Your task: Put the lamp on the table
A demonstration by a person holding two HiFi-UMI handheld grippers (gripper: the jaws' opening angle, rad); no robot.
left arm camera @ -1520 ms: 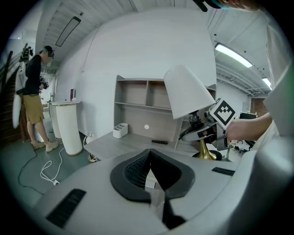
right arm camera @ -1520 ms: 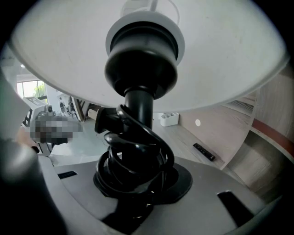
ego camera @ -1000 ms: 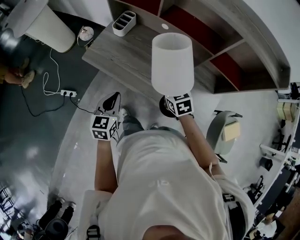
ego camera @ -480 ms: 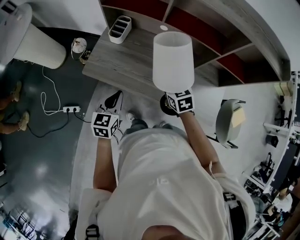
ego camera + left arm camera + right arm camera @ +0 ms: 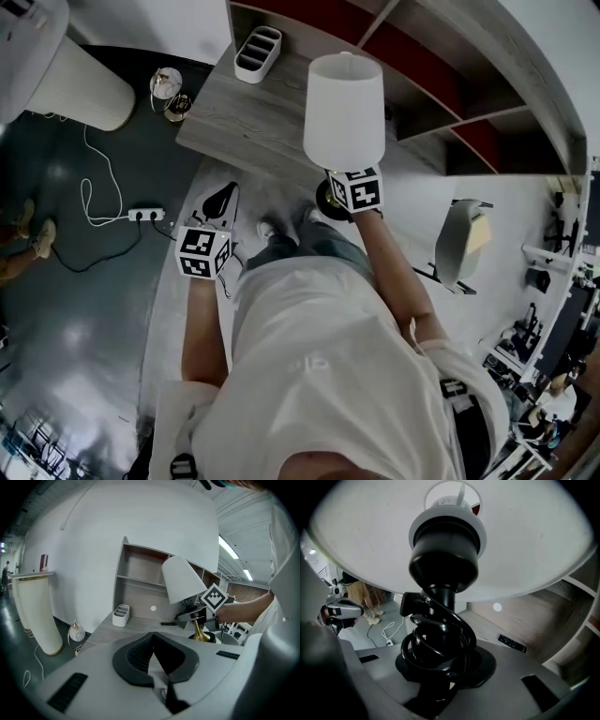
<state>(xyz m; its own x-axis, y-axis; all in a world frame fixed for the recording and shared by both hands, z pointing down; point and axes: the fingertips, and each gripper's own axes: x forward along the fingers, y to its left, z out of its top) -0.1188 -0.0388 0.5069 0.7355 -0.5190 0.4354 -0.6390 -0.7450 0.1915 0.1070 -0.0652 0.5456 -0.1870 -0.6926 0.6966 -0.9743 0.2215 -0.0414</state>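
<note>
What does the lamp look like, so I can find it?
Find the grey wooden desk with shelves. Just in front of it, the right hand-held gripper holds the table lamp by its stem. Unlike the low white organizer on the desk, it has a tapered white shade, gold stem and coiled black cord.

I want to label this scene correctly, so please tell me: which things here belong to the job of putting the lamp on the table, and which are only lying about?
Job in hand:
- lamp, gripped by the right gripper
- table, where it must go

Lying about:
- white organizer on the table
- power strip and small round object on the floor
- left gripper, empty
</note>
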